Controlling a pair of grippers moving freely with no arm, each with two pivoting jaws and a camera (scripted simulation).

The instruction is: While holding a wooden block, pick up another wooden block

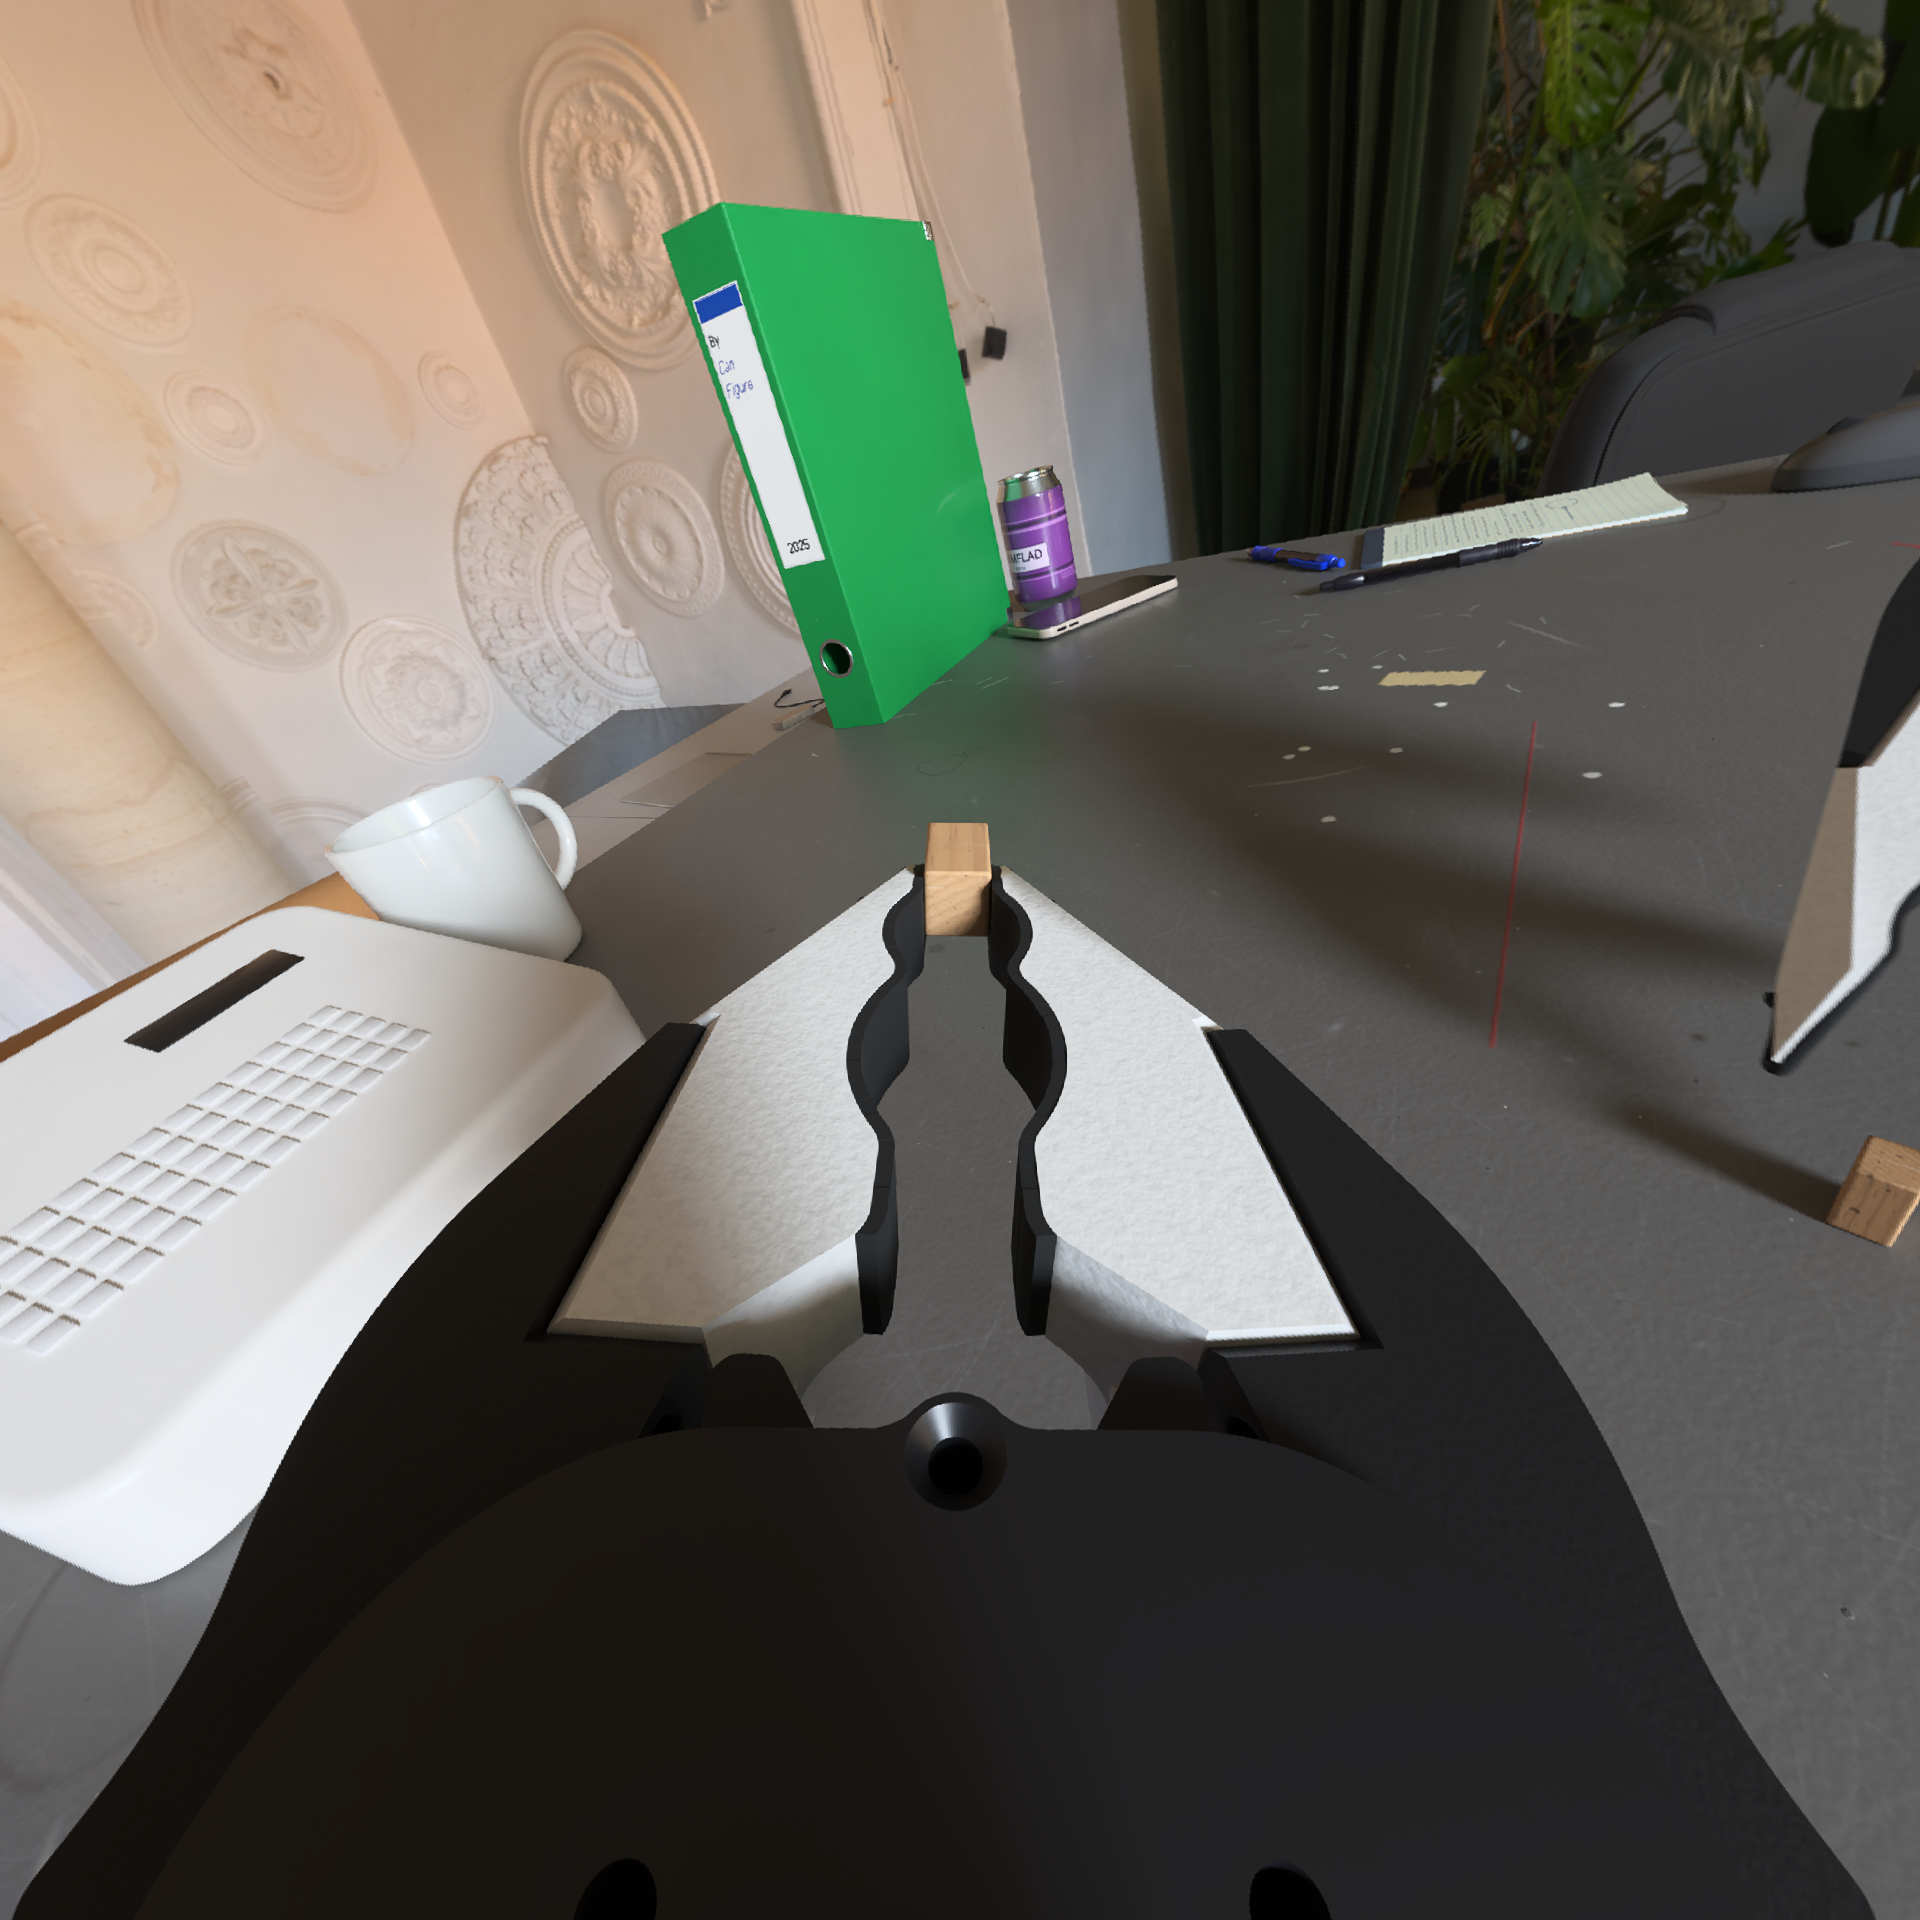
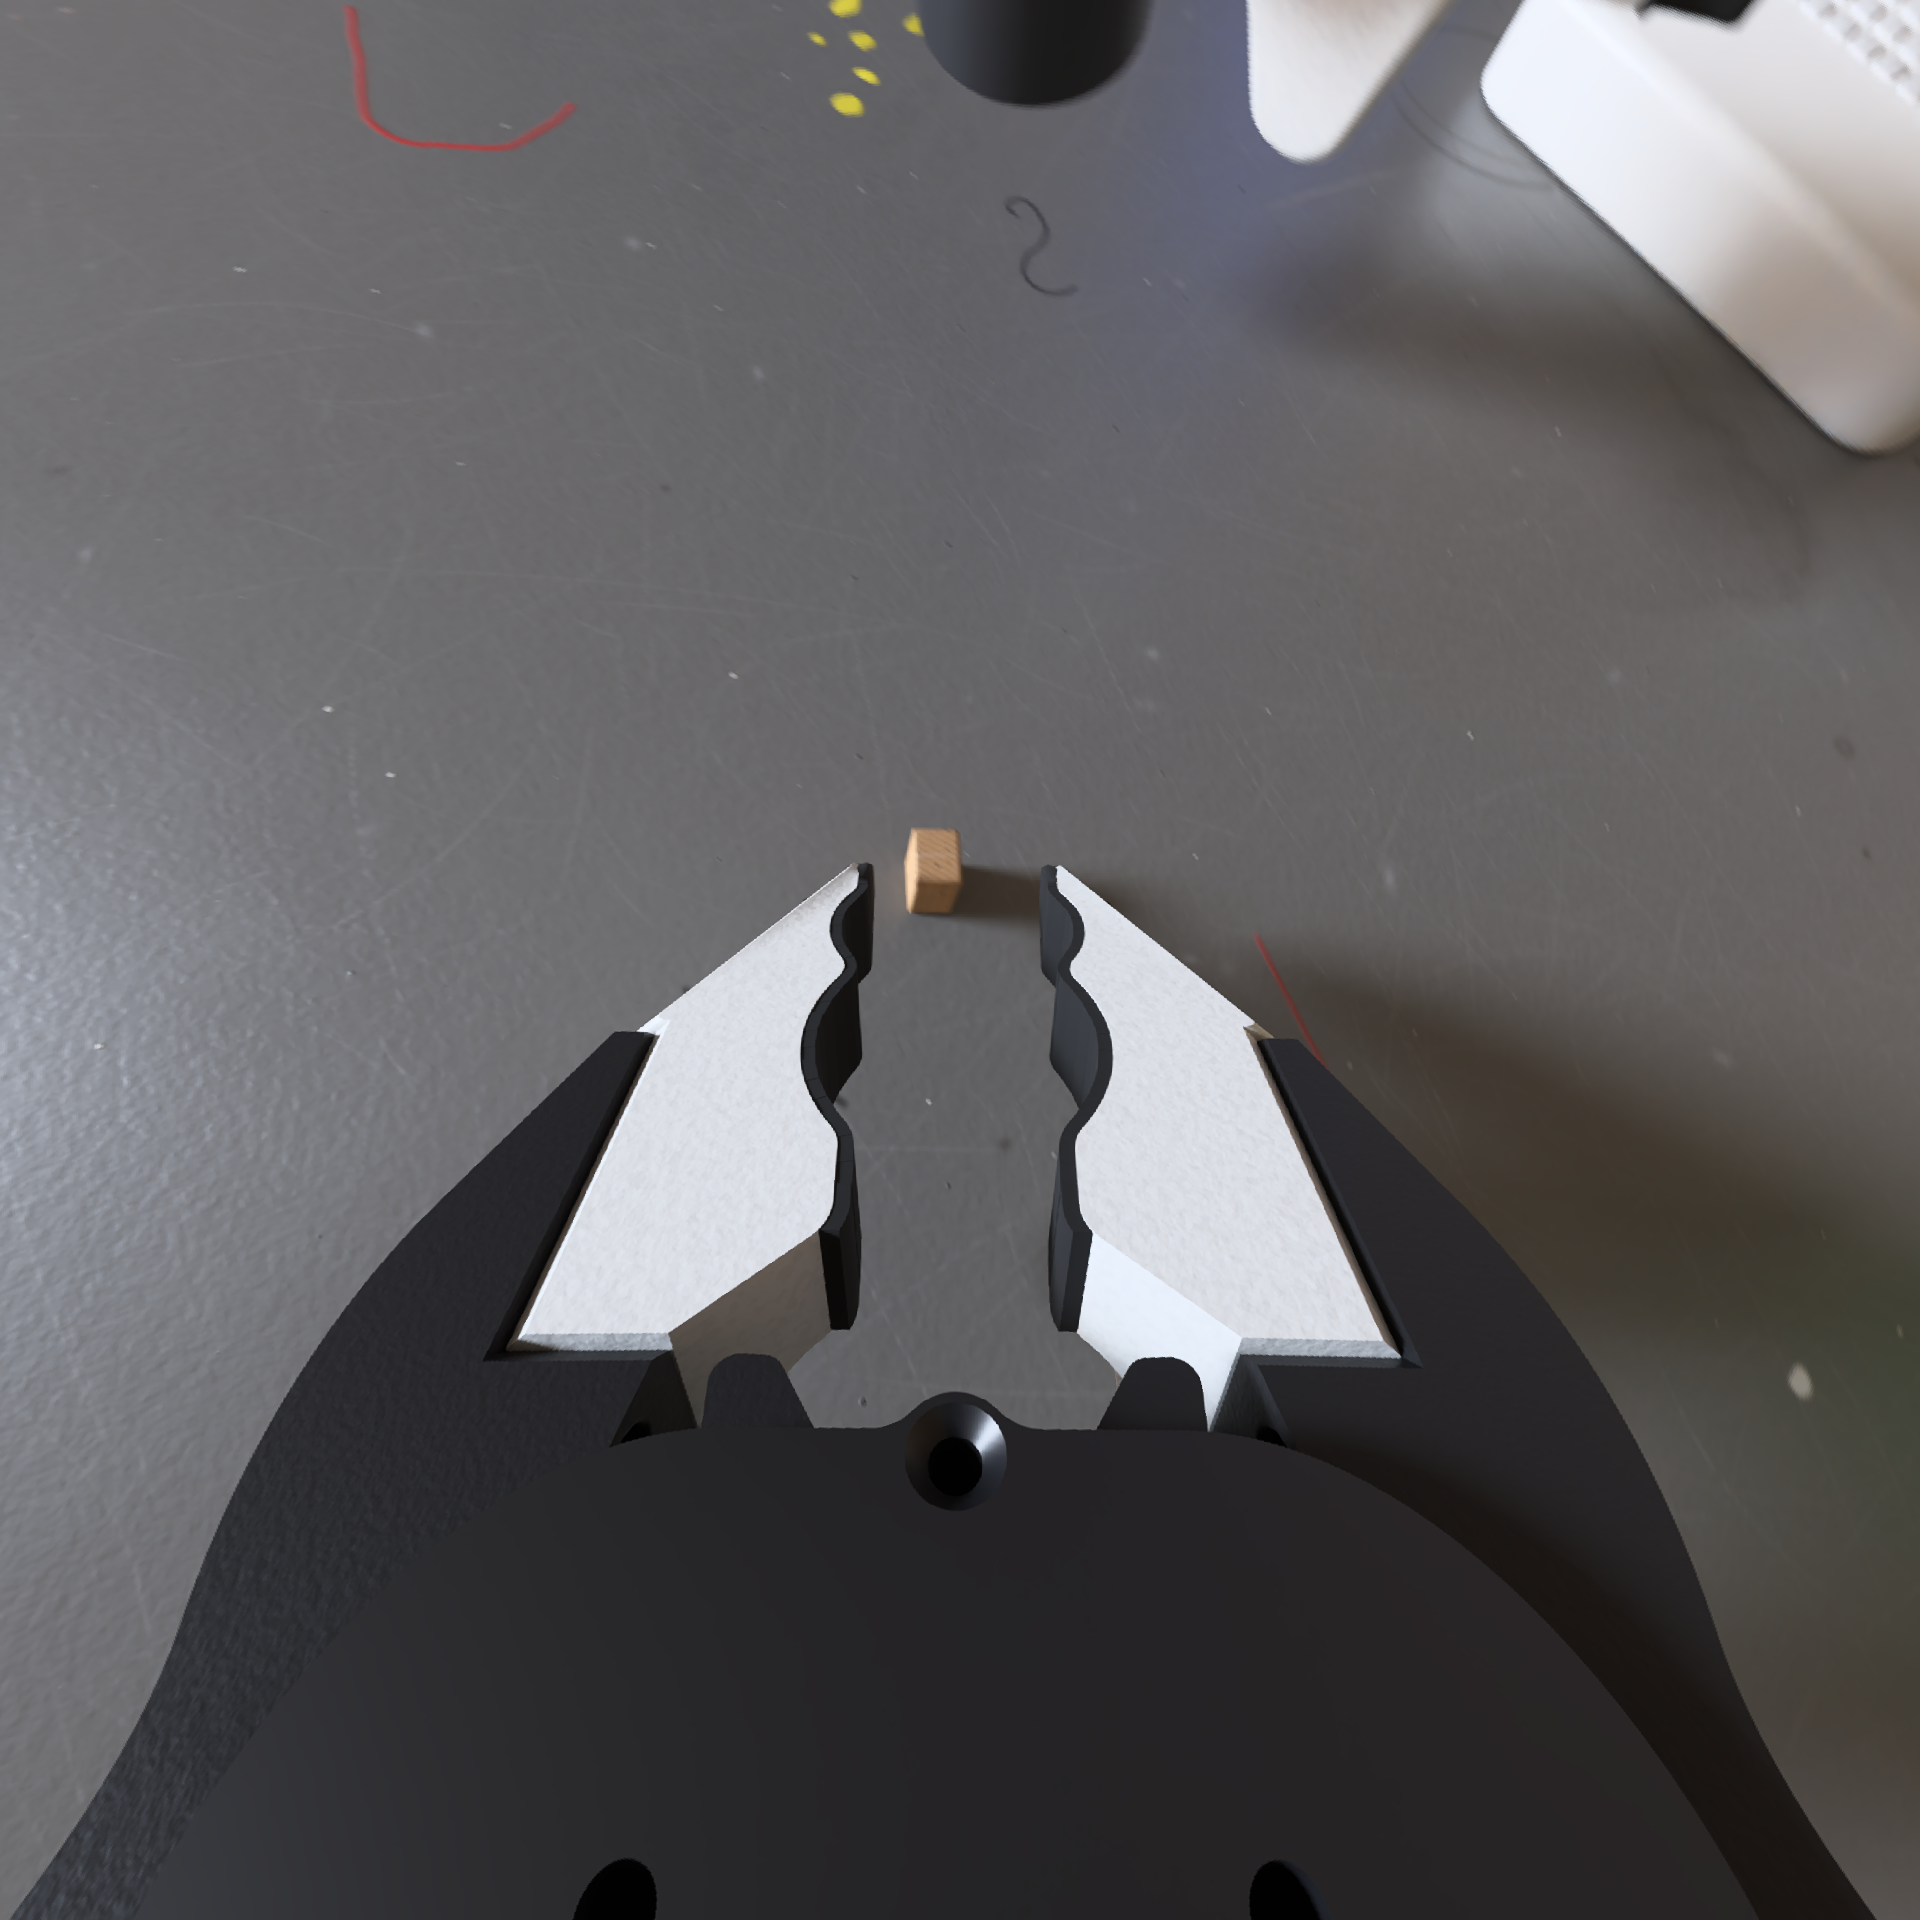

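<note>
My left gripper (image 1: 957,883) is shut on a small wooden block (image 1: 957,879), pinched at the fingertips above the grey table (image 1: 1299,1039). A second wooden block lies on the table at the right of the left wrist view (image 1: 1875,1205). In the right wrist view my right gripper (image 2: 956,883) is open and points down at that block (image 2: 931,871), which lies on the table (image 2: 520,623) well below, in line with the gap and nearer the left fingertip. The right gripper also shows at the right edge of the left wrist view (image 1: 1849,914).
A white keyboard-like device (image 1: 239,1174) and white mug (image 1: 468,873) lie at the left. A green binder (image 1: 842,457), purple can (image 1: 1034,535), phone (image 1: 1091,605), pens and a notepad (image 1: 1527,517) stand farther back. The white device also shows in the right wrist view (image 2: 1714,208).
</note>
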